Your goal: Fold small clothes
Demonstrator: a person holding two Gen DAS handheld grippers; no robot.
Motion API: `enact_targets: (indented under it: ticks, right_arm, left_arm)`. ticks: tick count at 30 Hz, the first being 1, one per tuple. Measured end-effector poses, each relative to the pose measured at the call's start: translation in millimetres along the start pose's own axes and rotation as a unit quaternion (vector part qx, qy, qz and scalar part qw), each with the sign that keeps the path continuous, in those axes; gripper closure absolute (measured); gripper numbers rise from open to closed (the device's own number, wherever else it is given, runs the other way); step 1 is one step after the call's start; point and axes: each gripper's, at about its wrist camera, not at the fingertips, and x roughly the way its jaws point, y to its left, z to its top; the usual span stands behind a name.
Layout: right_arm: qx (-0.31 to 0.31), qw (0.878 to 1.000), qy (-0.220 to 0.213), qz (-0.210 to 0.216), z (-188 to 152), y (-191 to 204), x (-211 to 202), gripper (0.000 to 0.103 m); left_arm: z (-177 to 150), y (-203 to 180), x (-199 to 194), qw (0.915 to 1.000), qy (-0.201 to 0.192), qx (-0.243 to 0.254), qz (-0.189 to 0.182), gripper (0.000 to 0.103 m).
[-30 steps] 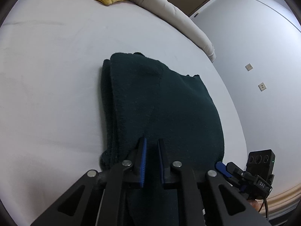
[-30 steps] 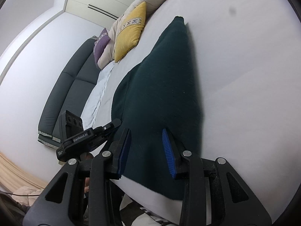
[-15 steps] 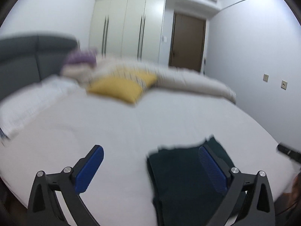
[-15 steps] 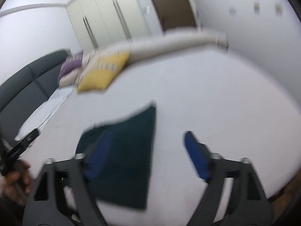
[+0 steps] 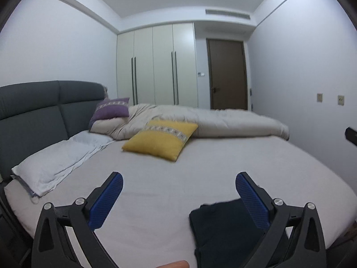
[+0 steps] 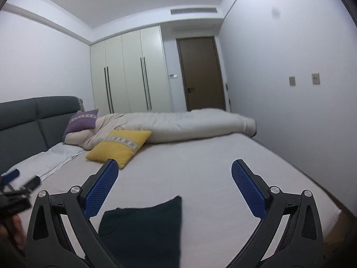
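Note:
A dark green folded garment (image 5: 223,230) lies flat on the white bed (image 5: 200,167) near its front edge; it also shows in the right wrist view (image 6: 145,230). My left gripper (image 5: 178,198) is wide open and empty, raised above the bed, with the garment below its right finger. My right gripper (image 6: 175,187) is wide open and empty, raised above the garment's far edge. The left gripper (image 6: 15,189) shows blurred at the left edge of the right wrist view.
A yellow cushion (image 5: 160,138) lies mid-bed, a purple cushion (image 5: 111,111) and a rolled beige duvet (image 5: 223,122) behind it. A white pillow (image 5: 55,160) lies by the grey headboard (image 5: 33,116). A wall runs along the right side.
Both grippers let go of the garment, opened wide and lifted back and up from it. The garment stays folded on the bed.

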Motion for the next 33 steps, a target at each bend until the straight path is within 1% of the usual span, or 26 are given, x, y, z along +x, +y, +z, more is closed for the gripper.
enact_targets:
  ticks: [1,3,4,6,7,8,10,11,13,14,17,21,27,28,33]
  right_arm:
    - [-0.001,1.0,0.015,0.0,-2,2,3,0.0]
    - [-0.009,0.998,0.059,0.003,-10,8,14,0.0]
    - [-0.012,0.996,0.084,-0.003,-16,11,21,0.0]
    - [-0.009,0.993,0.121,-0.013,-31,19,40,0.0]
    - [-0.005,0.989,0.145,-0.016,-39,20,47,0.0]
    - [-0.004,0.986,0.166,-0.02,-47,22,56,0.0]
    - [-0.003,0.979,0.202,-0.03,-66,26,71,0.0]
    - [-0.006,0.974,0.222,-0.038,-75,28,78,0.0]
    - [-0.008,0.967,0.252,-0.046,-95,26,95,0.0]
    - [-0.004,0.962,0.267,-0.049,-107,24,102,0.0]
    - [0.011,0.952,0.301,-0.048,-136,20,115,0.0]
    - [0.009,0.946,0.32,-0.046,-163,17,130,0.0]
    - [-0.018,0.941,0.334,-0.043,-194,28,146,0.0]
    - [-0.02,0.941,0.336,-0.042,-190,31,145,0.0]
    - [-0.027,0.937,0.347,-0.039,-201,38,149,0.0]
  left_arm:
    - [-4,-1,3,1.0,0.009,0.003,0.002,0.0]
    - [-14,-6,16,0.9988,0.048,0.008,-0.002,0.0]
    - [-19,-8,22,0.9979,0.064,0.009,-0.001,0.0]
    - [-31,-8,34,0.9946,0.103,-0.002,-0.008,0.0]
    - [-37,-9,40,0.9925,0.122,-0.007,-0.01,0.0]
    - [-46,-9,50,0.9887,0.149,-0.01,-0.009,0.0]
    - [-60,-10,61,0.9833,0.182,-0.006,-0.003,0.0]
    - [-69,-11,66,0.9806,0.196,-0.005,-0.001,0.0]
    - [-79,-11,71,0.9771,0.213,-0.009,-0.002,0.0]
    - [-86,-10,74,0.9743,0.225,-0.016,-0.007,0.0]
    - [-99,-9,81,0.9697,0.243,-0.022,-0.009,0.0]
    - [-108,-10,86,0.966,0.258,-0.019,-0.01,0.0]
    - [-124,-12,95,0.9599,0.28,-0.016,-0.013,0.0]
    - [-126,-11,97,0.9591,0.282,-0.017,-0.012,0.0]
    - [-131,-10,100,0.9582,0.286,-0.014,-0.008,0.0]
